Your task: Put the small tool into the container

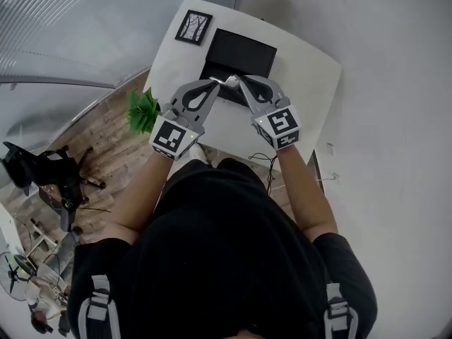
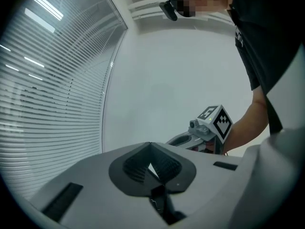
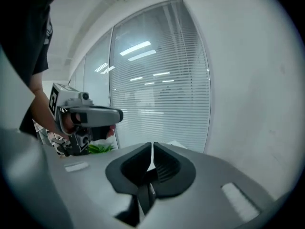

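In the head view a black container point(image 1: 240, 52) lies on the white table point(image 1: 311, 69). Both grippers are held level above the table's near side, tips nearly touching over the container's near edge. My left gripper point(image 1: 214, 82) point(image 2: 150, 145) is shut, with nothing visible between its pads. My right gripper point(image 1: 241, 81) point(image 3: 152, 148) is also shut, with only a hairline slit. A small shiny thing point(image 1: 229, 81) shows where the tips meet; I cannot tell whether it is the small tool or whether it is held. Each gripper view looks at walls, not the table.
A framed picture point(image 1: 193, 27) lies at the table's far left corner. A green plant point(image 1: 143, 110) stands on the wooden floor left of the table. Cables point(image 1: 263, 162) hang at the near edge. Window blinds point(image 3: 157, 99) face the right gripper.
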Demonstrator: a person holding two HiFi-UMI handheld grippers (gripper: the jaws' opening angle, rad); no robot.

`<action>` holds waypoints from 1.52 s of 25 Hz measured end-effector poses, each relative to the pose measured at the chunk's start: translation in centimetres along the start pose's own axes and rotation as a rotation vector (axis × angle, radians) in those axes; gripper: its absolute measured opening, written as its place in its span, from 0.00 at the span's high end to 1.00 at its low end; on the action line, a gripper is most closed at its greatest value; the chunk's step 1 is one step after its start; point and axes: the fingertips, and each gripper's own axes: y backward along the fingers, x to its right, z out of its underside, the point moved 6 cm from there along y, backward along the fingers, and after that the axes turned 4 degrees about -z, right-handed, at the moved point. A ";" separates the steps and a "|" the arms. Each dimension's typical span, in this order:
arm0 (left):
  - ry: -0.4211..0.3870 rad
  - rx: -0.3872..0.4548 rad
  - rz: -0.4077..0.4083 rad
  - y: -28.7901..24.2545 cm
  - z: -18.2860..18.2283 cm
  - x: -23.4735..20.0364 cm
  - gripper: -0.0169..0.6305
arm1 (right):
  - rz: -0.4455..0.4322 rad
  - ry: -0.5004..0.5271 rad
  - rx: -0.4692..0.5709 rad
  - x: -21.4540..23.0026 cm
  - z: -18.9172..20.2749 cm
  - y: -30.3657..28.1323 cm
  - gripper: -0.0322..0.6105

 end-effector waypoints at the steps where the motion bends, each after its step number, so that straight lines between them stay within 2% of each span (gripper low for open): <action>1: -0.002 0.004 0.004 0.2 -0.6 0.3 0.96 | 0.006 0.005 0.032 -0.4 -1.0 0.9 0.92; 8: -0.006 0.039 0.040 2.1 -3.8 2.0 0.96 | 0.047 0.033 0.189 -3.5 -5.2 6.5 0.93; 16: -0.060 0.091 0.106 2.9 -7.1 3.9 0.96 | 0.095 0.054 0.293 -6.1 -8.0 10.1 0.93; 19: -0.070 0.086 0.126 2.9 -7.1 4.5 0.96 | 0.114 0.062 0.292 -6.7 -7.7 10.6 0.93; 25: -0.039 0.076 0.141 2.8 -6.8 4.9 0.96 | 0.136 0.064 0.275 -6.9 -7.0 10.9 0.93; 30: -0.041 0.074 0.146 2.6 -6.8 4.9 0.96 | 0.142 0.046 0.287 -6.8 -7.3 10.8 0.93; 38: -0.038 0.059 0.139 2.4 -6.5 4.3 0.96 | 0.133 0.071 0.253 -6.4 -7.2 10.4 0.93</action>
